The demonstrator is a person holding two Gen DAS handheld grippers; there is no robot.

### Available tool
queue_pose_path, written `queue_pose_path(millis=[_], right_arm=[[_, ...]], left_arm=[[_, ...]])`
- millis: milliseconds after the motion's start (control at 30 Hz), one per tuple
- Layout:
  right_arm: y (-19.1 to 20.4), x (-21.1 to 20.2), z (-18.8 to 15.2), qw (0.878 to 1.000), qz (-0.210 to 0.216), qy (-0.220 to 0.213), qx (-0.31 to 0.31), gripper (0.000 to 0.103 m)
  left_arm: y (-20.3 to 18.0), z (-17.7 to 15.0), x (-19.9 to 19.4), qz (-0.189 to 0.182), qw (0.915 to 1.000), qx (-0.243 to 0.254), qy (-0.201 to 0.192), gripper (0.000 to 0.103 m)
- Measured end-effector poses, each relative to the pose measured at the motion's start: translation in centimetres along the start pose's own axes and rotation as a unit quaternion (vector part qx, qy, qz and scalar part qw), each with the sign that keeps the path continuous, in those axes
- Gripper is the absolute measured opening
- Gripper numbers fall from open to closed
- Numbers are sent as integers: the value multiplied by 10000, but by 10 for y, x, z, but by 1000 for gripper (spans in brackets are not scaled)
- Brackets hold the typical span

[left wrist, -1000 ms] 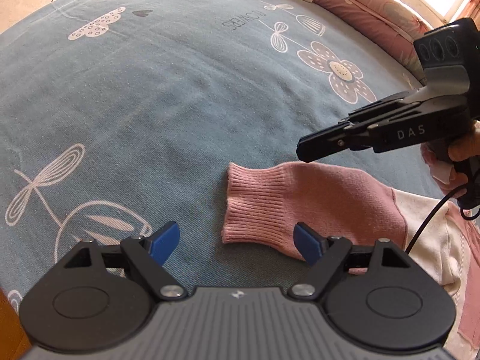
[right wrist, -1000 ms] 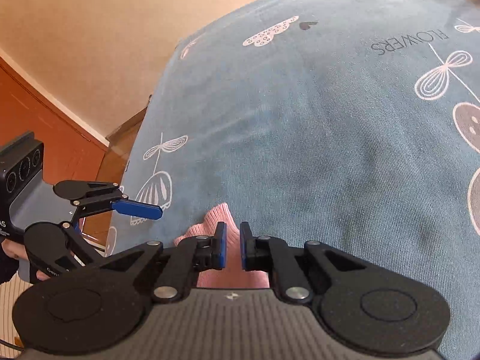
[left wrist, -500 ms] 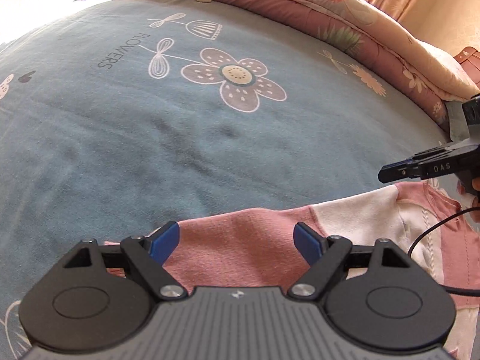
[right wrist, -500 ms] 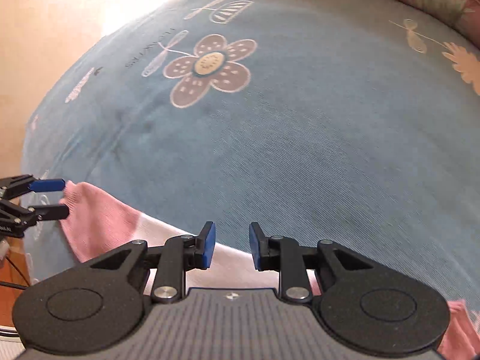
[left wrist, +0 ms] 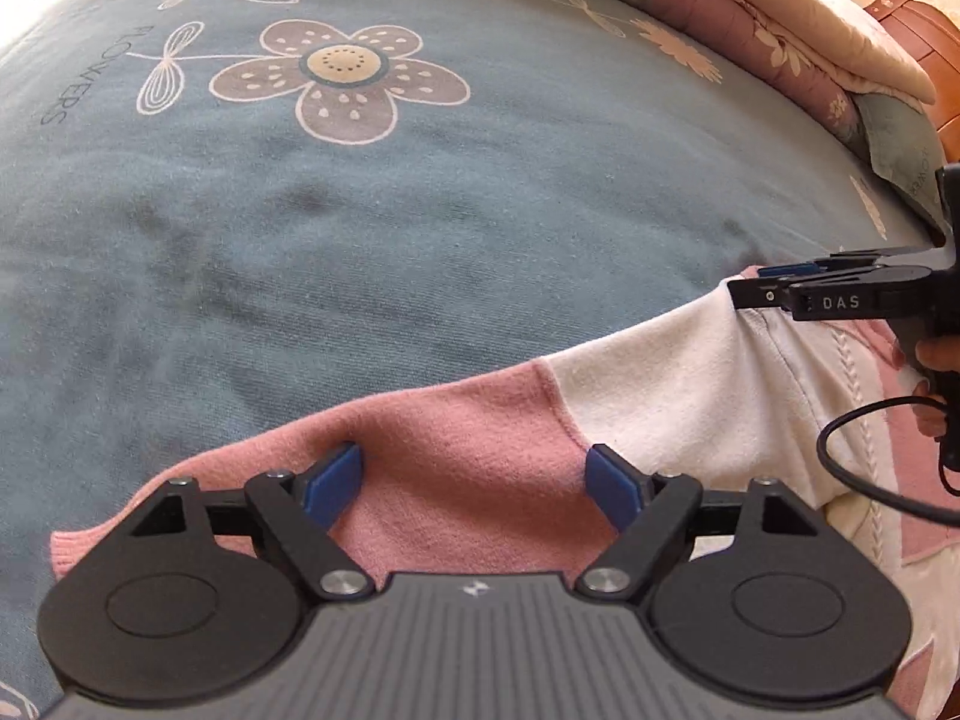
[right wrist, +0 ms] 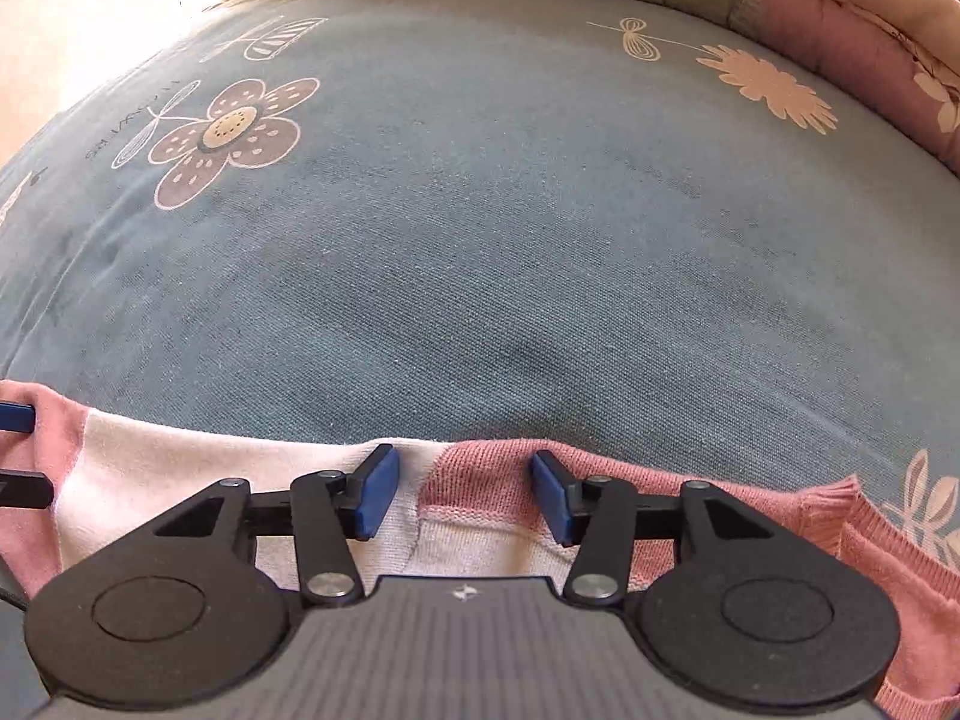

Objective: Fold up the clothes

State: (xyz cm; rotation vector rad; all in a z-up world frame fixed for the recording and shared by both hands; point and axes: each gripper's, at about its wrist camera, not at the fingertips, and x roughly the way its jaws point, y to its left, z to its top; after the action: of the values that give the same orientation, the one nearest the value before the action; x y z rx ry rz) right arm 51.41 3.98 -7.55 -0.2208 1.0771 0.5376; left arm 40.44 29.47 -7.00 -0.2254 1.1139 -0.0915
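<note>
A pink and white knit sweater point(left wrist: 690, 378) lies flat on the bed with its pink sleeve point(left wrist: 468, 420) stretched to the left. My left gripper point(left wrist: 474, 480) hovers over that sleeve; its jaws stand wide and are closing slightly, and the pads do not press the cloth. My right gripper point(right wrist: 465, 495) is over the sweater's point(right wrist: 180, 456) far edge where white meets a pink knit band point(right wrist: 480, 468). Its jaws are opening with the cloth below them, not pinched. In the left wrist view the right gripper point(left wrist: 768, 288) is at the right.
The blue-grey bed sheet point(left wrist: 420, 228) with flower prints spreads beyond the sweater. A pink quilt point(right wrist: 840, 12) runs along the far side. Brown furniture point(left wrist: 912, 18) stands at the far right. A hand point(left wrist: 936, 354) and a black cable point(left wrist: 852, 456) trail behind the right gripper.
Both grippers have travelled right along the sweater, away from the sleeve cuff. The right gripper has gone from shut to open. The left gripper stays wide over the sleeve.
</note>
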Motion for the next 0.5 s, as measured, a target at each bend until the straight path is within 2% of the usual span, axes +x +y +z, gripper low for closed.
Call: queue_pose_path(millis=[100,200,267,333,400,500], right_arm=[[-4,-19,-3,9998,34,-35,-172,56],[-10,-49,-21,9999,13,-100,-100,58],[-10,-64,-43,10000,31,36,28,59],[-10,-79,-65,9997,51,178,151,60],[-8,-88,-85,9990,110,331,291,60],[-5,-95,-106,9970,253,426,588,60]], left_arm=[[-5,6,-10,2,10000,40,-24,80],[-5,-3,-29,-33,9999,-83,-79,80],[-3,-11,-39,-36,9994,-333,-64,80],[1,-22,-49,-90,9967,-800,-46,80],[7,-39,-59,-225,9891,-1456,-62,80],[20,-69,-64,-582,9664,-2502,-50,80]])
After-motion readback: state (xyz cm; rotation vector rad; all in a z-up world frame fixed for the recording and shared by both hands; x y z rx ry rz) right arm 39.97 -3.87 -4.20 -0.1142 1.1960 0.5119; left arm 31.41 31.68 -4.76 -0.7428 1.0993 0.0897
